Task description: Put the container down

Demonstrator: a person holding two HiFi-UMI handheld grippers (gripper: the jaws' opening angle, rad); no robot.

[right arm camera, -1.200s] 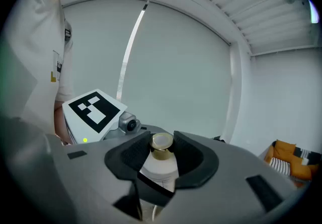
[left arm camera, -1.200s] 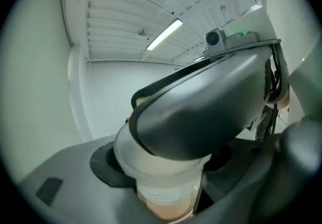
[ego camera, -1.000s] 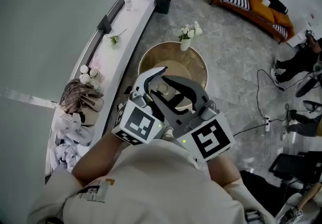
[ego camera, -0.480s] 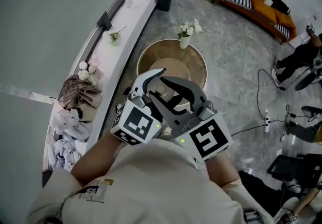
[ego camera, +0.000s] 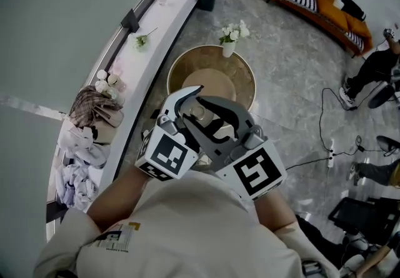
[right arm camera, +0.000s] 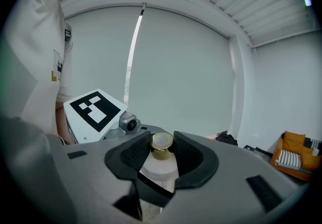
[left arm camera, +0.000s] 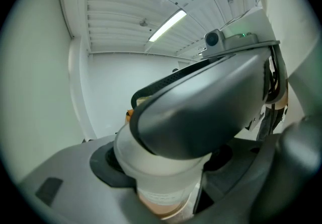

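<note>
Grey marble floor, rnd table, orange sofa, white ledge

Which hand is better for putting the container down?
Probably left. The left gripper clamps the container around its wide body, a steadier hold for lowering it. The right gripper only pinches the small gold cap on top.

Person: cream short-sleeved top, small yellow-and-dark printed mark at the left chest. Left gripper: pale grey moulded shell, curved fingers, small round camera lens at its base. Right gripper: darker grey shell, black ribbed pads. Each carries a white cube with black square markers: left cube, right cube. Tiny green light by the right cube
</note>
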